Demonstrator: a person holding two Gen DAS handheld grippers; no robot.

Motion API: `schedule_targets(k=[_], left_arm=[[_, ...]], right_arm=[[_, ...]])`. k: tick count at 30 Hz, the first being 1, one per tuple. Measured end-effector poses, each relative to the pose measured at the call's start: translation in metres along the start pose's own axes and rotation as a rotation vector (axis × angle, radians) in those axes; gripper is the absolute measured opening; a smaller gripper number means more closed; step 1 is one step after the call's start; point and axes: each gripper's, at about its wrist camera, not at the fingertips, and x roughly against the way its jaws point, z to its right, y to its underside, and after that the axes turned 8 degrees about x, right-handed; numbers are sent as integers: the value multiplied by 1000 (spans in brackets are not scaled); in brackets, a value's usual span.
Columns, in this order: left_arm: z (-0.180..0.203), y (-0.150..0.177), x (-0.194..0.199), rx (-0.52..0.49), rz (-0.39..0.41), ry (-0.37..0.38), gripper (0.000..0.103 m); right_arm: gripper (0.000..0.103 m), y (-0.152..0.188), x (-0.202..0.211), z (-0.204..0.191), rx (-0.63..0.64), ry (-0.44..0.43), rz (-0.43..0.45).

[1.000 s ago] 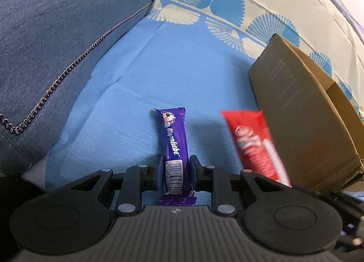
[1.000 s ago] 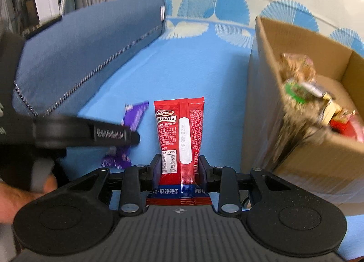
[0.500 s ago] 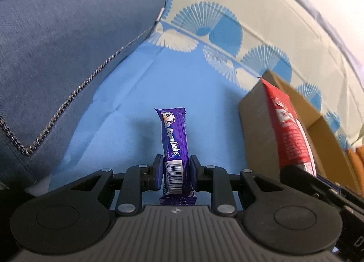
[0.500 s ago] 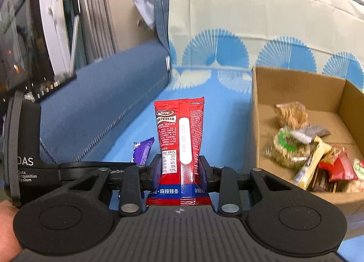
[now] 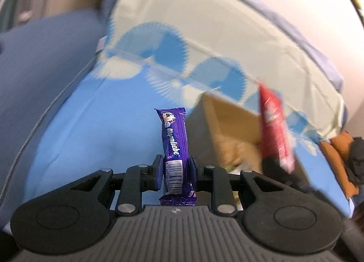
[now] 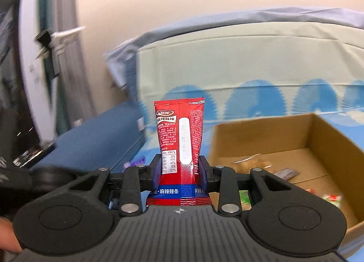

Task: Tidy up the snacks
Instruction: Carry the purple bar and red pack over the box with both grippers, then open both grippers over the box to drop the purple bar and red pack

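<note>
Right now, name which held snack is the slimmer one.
The purple Alpenliebe stick in the left gripper; the red spicy-strip packet is wider.

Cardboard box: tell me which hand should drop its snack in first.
Right, probably. The right gripper, shut on the red spicy-strip packet, faces the cardboard box opening. The left gripper, holding the purple Alpenliebe bar, sits further behind it.

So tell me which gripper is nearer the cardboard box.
Right, as far as these views show. The right gripper, holding the red packet, sits at the cardboard box edge; the left gripper, with the purple bar, is farther left.
</note>
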Motion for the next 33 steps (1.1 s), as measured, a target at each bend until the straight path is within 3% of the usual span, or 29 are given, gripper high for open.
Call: schedule_targets(k=[10,12,14,20,23,26,30,33], left_arm=[[144,-41,-40,-210,50,199,29],[165,-44,-45,-241,59,219,43],[174,-42,-44,-248,68,244,57],[162,-17,-23,-275,66,236,86],[143,-2,-2,-305,68,206,88],[126,11,20,-360,94,145,101],[108,25,48,-371,160,56,102],[91,30,61,-324,129,36,102]], right_arm=[[35,-1,6,85,-196,264,59],[39,1,3,97,-224,288,45],[61,4,0,105,-247,323,22],[85,4,-2,108,-244,334,17],[99,5,0,107,-244,329,-6],[102,4,0,108,-244,319,-46],[102,3,5,103,-221,326,-87],[102,4,13,97,-207,346,-117]])
